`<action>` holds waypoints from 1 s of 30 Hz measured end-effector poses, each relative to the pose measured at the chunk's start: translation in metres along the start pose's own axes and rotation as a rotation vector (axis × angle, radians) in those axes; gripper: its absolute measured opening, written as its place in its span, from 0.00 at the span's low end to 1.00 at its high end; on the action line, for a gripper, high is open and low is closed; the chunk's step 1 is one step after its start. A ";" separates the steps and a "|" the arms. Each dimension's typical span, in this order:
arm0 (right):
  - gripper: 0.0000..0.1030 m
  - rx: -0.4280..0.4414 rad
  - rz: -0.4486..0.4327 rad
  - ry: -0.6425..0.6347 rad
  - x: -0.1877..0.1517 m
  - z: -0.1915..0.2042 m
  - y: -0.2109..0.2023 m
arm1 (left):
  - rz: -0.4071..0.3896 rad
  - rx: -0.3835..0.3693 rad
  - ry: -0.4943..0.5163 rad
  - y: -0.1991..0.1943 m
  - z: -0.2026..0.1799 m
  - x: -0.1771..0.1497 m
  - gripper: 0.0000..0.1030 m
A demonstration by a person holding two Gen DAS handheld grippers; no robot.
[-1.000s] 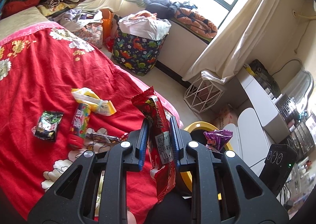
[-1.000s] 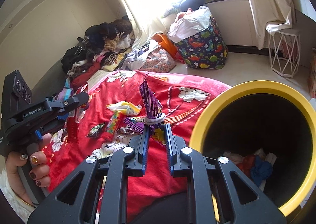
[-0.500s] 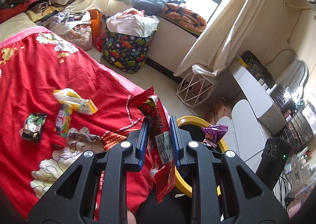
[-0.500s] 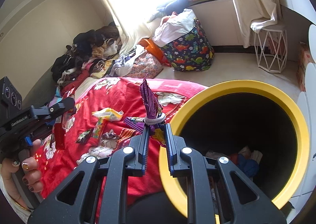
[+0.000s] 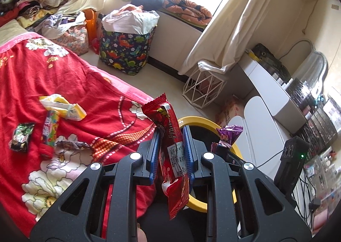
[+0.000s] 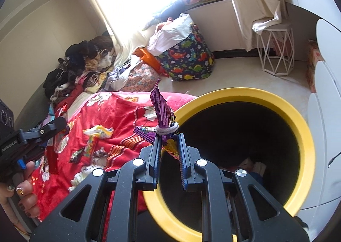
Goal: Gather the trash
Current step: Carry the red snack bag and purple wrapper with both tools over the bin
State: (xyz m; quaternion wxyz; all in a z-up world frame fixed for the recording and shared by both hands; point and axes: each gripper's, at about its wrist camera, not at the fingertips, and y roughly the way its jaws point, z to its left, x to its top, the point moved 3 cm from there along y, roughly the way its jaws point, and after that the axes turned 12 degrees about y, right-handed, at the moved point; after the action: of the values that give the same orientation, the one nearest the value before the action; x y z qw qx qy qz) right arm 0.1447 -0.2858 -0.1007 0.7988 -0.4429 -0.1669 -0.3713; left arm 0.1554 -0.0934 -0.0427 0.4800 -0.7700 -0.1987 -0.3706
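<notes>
My left gripper is shut on a red snack wrapper and holds it upright near the yellow-rimmed bin. My right gripper is shut on a purple wrapper tied with a white band, held over the near left rim of the bin, which has trash at its bottom. The purple wrapper also shows in the left wrist view. Several wrappers lie on the red bedspread: a yellow one, a colourful tube, a dark green packet.
A dinosaur-print bag stands on the floor by the window. A white wire stool stands under the curtain. A white desk and chair are at the right of the bin. Clothes are piled at the bed's far end.
Both grippers have moved from over the bed toward the bin with their wrappers. The right gripper now sits over the bin's rim, and the bin fills more of its view.
</notes>
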 end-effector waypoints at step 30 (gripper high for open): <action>0.15 -0.122 -0.021 0.099 0.012 -0.061 0.000 | 0.074 -0.098 0.112 0.047 -0.058 -0.011 0.15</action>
State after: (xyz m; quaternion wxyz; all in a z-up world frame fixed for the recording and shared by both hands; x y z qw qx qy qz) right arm 0.1488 -0.3419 -0.1274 0.7736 -0.4702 -0.1086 -0.4107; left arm 0.1573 -0.1657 -0.0640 0.4655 -0.7774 -0.1244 -0.4043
